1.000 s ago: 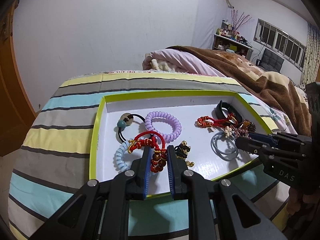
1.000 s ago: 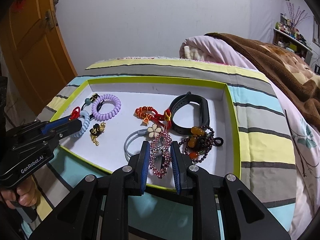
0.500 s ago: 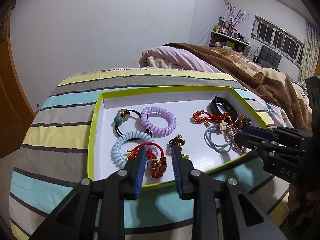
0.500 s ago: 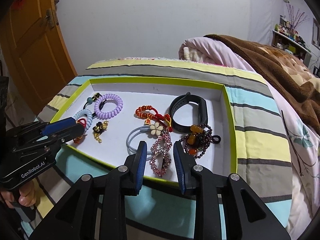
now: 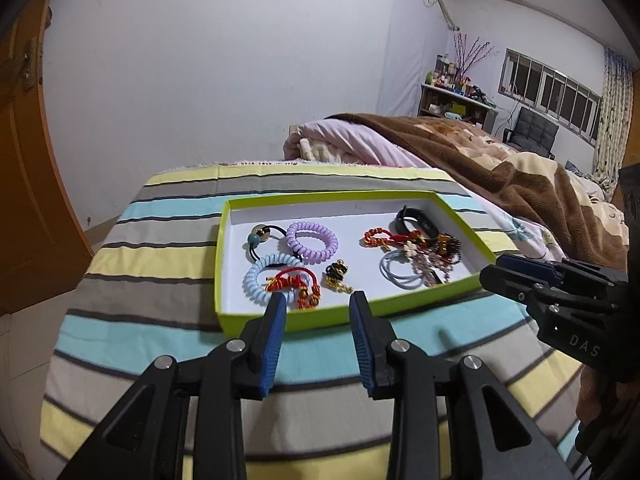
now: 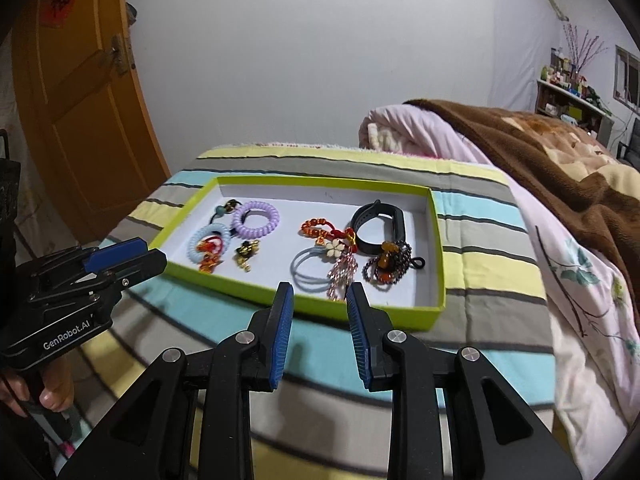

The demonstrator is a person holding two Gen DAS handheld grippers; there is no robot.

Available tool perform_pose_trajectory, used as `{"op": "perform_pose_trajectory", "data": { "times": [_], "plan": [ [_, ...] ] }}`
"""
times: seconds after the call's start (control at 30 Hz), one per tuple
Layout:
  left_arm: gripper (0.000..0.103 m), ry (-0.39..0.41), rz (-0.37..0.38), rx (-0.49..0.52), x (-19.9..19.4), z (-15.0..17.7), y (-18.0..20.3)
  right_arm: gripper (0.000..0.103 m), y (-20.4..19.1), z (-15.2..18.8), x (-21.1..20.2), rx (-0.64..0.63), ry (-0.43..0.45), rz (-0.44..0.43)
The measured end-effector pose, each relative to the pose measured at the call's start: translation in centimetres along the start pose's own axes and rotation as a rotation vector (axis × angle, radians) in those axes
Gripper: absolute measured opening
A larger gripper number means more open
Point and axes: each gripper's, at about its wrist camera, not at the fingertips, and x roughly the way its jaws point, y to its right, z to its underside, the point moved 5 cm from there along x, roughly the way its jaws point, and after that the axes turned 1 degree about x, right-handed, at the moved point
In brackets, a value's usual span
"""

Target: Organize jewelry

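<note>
A shallow green-rimmed white tray (image 5: 219, 264) (image 6: 438, 248) lies on a striped bedspread. It holds a red cord bracelet (image 5: 294, 285) (image 6: 209, 254), a light blue coil tie (image 5: 260, 276), a purple coil tie (image 5: 312, 241) (image 6: 256, 220), a gold and black charm (image 5: 337, 276), a pink beaded bracelet (image 6: 342, 272), a black wristband (image 6: 378, 224) and several other pieces. My left gripper (image 5: 318, 300) is open and empty just before the tray's near rim. My right gripper (image 6: 319, 292) is open and empty, also at the near rim.
A brown blanket over pink bedding (image 6: 520, 148) lies heaped to the right. An orange door (image 6: 76, 120) stands at the left. The striped bedspread (image 5: 160, 248) surrounds the tray. A shelf and windows (image 5: 552, 92) are far back.
Both grippers let go of their bracelets, opened wide and pulled back out of the tray toward me. The red cord bracelet and the pink beaded bracelet now lie in the tray.
</note>
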Motion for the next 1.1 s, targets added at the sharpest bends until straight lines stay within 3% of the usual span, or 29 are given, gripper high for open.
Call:
{"op": "perform_pose_trajectory", "data": {
  "times": [0.53,0.8,1.1],
  "plan": [
    [0.035,0.078,-0.028,0.007,-8.2,4.4,1.9,0.029,-2.8,5.1,-9.4,-0.018,0.092,0.056],
    [0.035,0.089,-0.033,-0.014,-10.8,6.6,2.3,0.029,-3.7,7.8,-11.8,-0.01,0.101,0.062],
    [0.035,0.086,-0.041,-0.028,-11.1,7.4,2.2,0.029,-4.1,9.1,-12.6,-0.016,0.095,0.065]
  ]
}}
